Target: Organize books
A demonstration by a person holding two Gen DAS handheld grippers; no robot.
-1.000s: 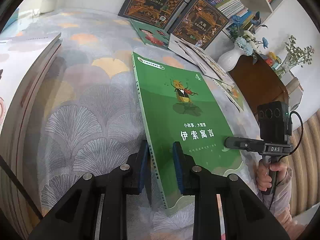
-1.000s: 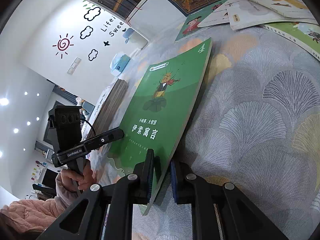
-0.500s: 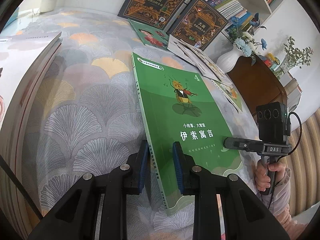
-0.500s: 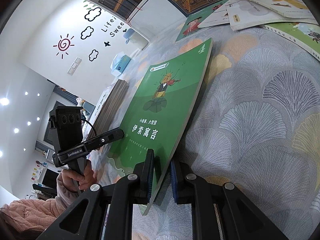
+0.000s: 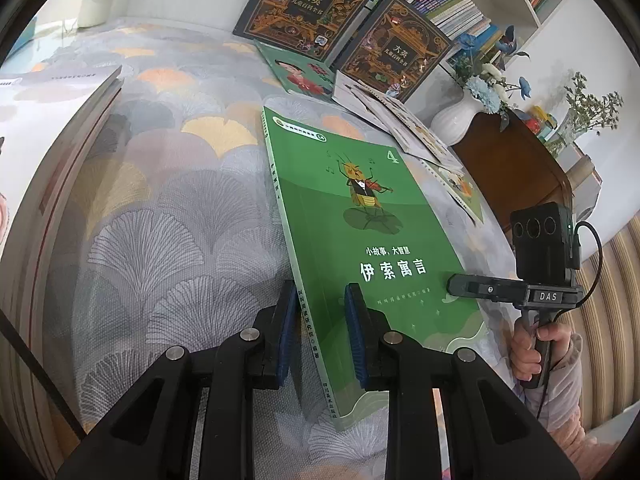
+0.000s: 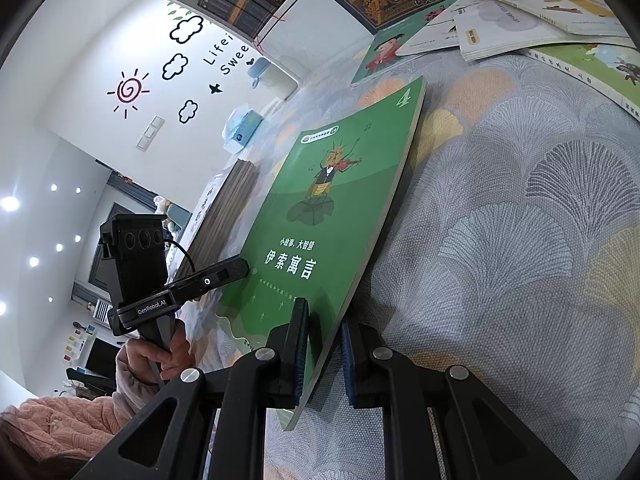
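Observation:
A green paperback (image 5: 360, 216) with a violin-playing cricket and a "4" on its cover is held tilted over the fan-patterned tablecloth (image 5: 168, 216). My left gripper (image 5: 320, 300) is shut on its near edge at the spine side, with blue pads above and below the cover. My right gripper (image 6: 324, 320) is shut on the same green paperback (image 6: 328, 208) at the page-edge corner. Each view shows the other gripper: the right gripper (image 5: 456, 285) at the book's right edge, the left gripper (image 6: 240, 269) at its left edge, each in a hand.
A tall stack of books (image 5: 60, 132) lies at the left. Two dark encyclopedias (image 5: 308, 4) lean against a bookshelf at the back, with loose picture books (image 5: 392, 120) spread before them. A white vase of flowers (image 5: 460, 120) stands on a wooden cabinet (image 5: 520, 172) to the right.

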